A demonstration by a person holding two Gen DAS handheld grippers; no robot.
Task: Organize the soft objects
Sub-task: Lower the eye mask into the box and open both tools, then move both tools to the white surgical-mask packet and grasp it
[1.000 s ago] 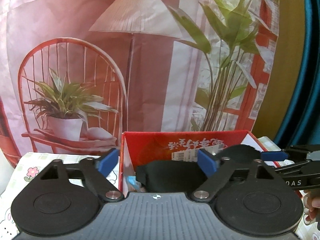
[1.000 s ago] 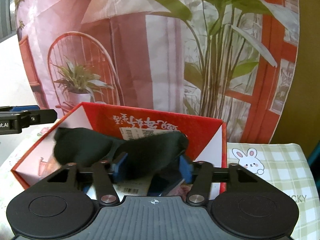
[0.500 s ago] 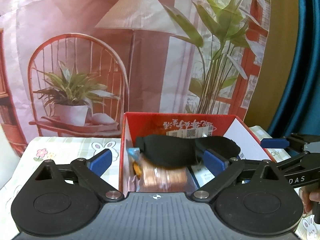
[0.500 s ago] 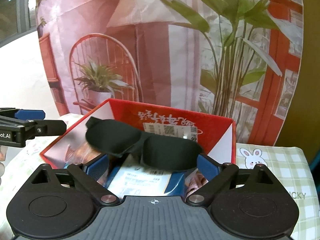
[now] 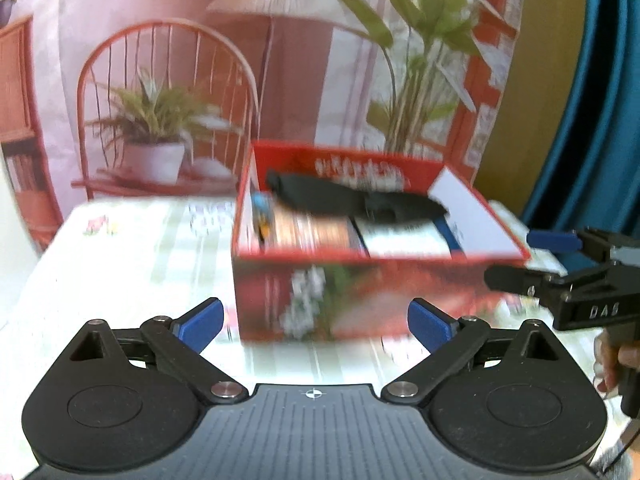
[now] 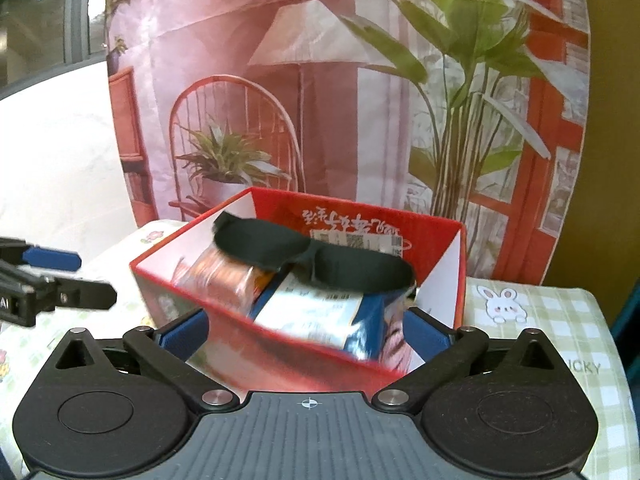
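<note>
Black eye mask lies in the red box, beyond both open jaws.

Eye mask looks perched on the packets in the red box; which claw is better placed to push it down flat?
Right, probably. The right claw is open at the red box's near rim, with the eye mask just beyond; the left claw sits farther back.

Red box: open at top, entry from above unobstructed; interior mostly filled by packets; black eye mask draped across them; bare tablecloth left of box; printed backdrop close behind.
</note>
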